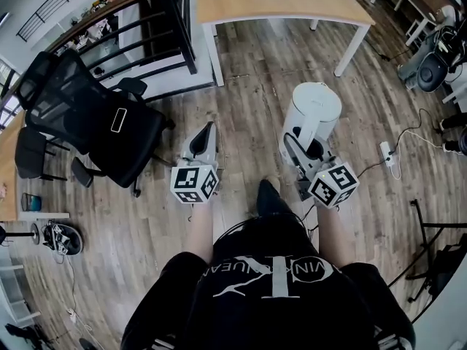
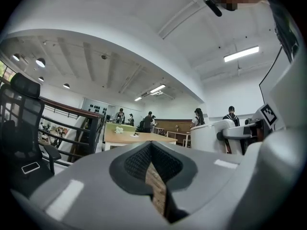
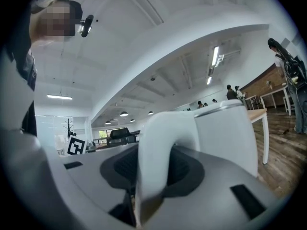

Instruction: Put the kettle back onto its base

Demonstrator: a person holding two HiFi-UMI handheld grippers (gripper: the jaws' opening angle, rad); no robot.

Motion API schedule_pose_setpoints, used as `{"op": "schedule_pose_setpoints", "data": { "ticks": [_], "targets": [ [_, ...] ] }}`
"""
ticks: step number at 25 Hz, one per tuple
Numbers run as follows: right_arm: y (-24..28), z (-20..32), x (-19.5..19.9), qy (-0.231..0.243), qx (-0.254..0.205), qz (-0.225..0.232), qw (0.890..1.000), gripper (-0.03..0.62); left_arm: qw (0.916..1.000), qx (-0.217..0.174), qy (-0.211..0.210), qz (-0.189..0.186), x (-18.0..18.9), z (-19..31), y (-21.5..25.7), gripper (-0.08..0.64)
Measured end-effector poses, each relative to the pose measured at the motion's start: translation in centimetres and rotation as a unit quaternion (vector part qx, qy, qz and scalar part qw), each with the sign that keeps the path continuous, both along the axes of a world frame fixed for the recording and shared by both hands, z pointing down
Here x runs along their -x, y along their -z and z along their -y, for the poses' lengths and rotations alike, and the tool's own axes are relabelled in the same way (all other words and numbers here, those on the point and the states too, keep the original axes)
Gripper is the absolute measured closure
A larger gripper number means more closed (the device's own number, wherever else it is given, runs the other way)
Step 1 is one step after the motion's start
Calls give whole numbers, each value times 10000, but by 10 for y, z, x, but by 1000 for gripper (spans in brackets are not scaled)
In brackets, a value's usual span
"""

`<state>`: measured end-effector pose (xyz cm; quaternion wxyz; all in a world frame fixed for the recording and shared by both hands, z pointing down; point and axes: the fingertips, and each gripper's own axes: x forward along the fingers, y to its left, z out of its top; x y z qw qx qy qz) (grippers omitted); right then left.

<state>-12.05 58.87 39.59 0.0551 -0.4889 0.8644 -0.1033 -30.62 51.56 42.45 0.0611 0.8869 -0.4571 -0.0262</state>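
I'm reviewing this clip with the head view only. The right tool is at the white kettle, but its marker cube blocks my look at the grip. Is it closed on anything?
Observer: Yes. The right gripper view shows the right tool closed on the kettle handle, with a pad pressing on each side of it.
Operator: And the left tool, is it holding anything?
Observer: No. The left gripper view shows the left tool with its jaws together and nothing between them.
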Motion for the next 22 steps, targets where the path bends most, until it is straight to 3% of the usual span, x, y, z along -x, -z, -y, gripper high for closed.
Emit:
{"op": "schedule_pose_setpoints", "data": {
  "ticks": [9,22],
  "targets": [
    [-2,65,-30,63,113,144,9998,459,9999,31,123,48,-18,65,5,558],
    [9,155,-91,222,154,45,9996,459,9999,16,109,-55,-87,158,15,558]
  ]
}}
